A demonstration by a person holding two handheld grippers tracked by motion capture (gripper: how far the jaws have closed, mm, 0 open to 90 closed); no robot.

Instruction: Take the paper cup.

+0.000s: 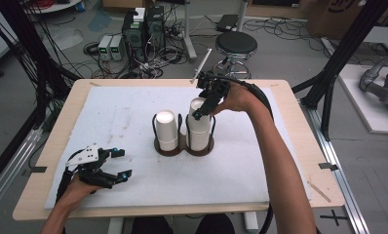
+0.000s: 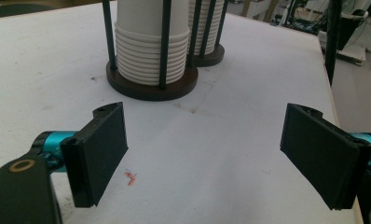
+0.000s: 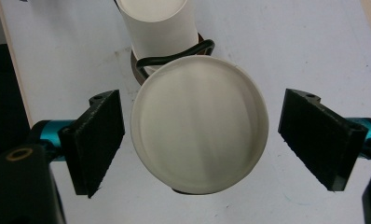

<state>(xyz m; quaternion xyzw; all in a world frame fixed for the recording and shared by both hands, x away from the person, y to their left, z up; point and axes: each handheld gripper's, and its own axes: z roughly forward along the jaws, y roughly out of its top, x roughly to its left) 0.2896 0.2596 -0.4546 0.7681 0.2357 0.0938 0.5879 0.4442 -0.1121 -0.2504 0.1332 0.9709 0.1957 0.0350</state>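
A person's right gripper [image 1: 198, 115] hangs jaws-down over the right-hand stack of upturned white paper cups [image 1: 199, 127] in a dark brown two-ring wire holder [image 1: 183, 146] at the middle of the white-covered wooden table [image 1: 60, 126]; in the right gripper view its black jaws stand wide apart on either side of the top cup's round base, a gap showing on both sides, gripping nothing. The left gripper [image 1: 120, 163] rests near the table's front left corner, well apart from the holder, jaws spread and empty, beside the left-hand stack of white paper cups [image 1: 166, 129]
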